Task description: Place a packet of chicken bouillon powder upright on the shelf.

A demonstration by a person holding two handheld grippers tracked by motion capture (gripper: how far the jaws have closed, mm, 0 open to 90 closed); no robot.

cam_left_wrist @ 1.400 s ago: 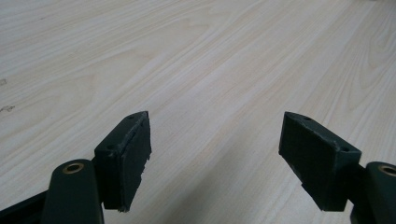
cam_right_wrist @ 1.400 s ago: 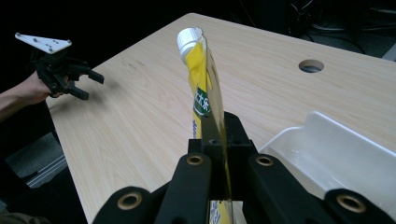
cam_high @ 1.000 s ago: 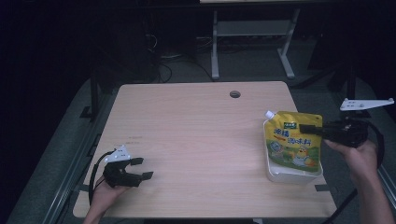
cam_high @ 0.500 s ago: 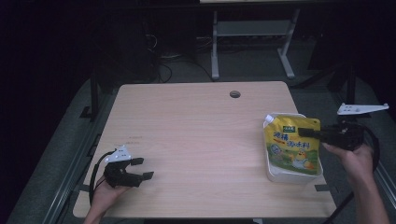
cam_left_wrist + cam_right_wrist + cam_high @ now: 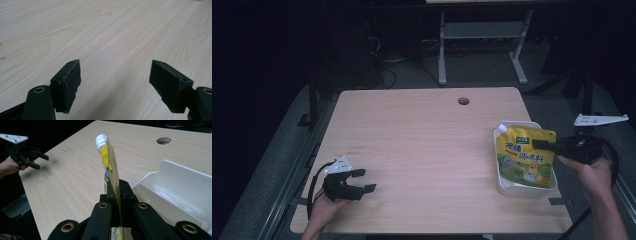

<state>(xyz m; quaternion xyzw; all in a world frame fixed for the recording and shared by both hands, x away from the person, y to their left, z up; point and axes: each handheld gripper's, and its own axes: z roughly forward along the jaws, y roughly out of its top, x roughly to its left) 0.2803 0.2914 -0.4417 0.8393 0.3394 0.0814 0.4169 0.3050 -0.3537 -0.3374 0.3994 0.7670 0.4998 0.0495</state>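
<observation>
A yellow spouted pouch (image 5: pixel 524 159) with a white cap stands tilted in a white tray (image 5: pixel 518 125) at the table's right side. My right gripper (image 5: pixel 540 145) is shut on the pouch's right edge. In the right gripper view the thin pouch edge (image 5: pixel 108 167) is pinched between my right gripper's (image 5: pixel 117 195) jaws, which have just been opening a little. The tray wall (image 5: pixel 180 190) lies to the right of them. My left gripper (image 5: pixel 363 181) rests near the table's front left corner. It stands open with bare wood between its fingers (image 5: pixel 67 83).
The light wooden table (image 5: pixel 422 140) has a round cable hole (image 5: pixel 463 101) at the back. Beyond the table a metal stand (image 5: pixel 482 35) and cables sit on the dark floor. The left hand's gripper (image 5: pixel 35 160) shows far off in the right gripper view.
My right gripper and the pouch have shifted slightly downward over the tray. The left gripper has stayed put.
</observation>
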